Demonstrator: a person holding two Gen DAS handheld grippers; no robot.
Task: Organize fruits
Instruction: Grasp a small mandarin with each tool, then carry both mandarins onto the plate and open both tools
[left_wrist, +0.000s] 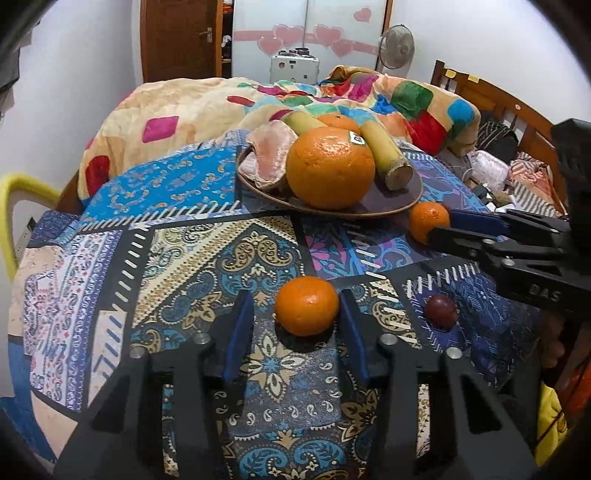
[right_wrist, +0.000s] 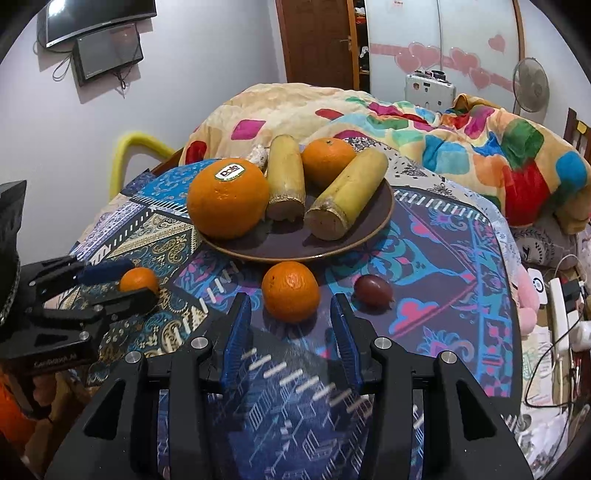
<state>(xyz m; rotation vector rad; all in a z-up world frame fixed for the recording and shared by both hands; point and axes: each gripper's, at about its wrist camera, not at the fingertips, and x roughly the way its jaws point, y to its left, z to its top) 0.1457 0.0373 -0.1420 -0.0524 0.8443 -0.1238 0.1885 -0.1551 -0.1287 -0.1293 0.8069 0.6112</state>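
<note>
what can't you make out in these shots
- Left wrist view: rear orange mostly hidden behind the big orange.
- Right wrist view: pink lump on the plate almost wholly behind the big orange.
- Both views: dark red fruit too small to identify.

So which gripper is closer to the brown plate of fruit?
Right. The right gripper reaches just beside the rim of the plate, straddling a small orange; the left gripper sits farther back, straddling a second orange.

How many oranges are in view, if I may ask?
4: stickered orange and rear orange on the plate; left orange and right orange on the cloth. More may hide behind.
</note>
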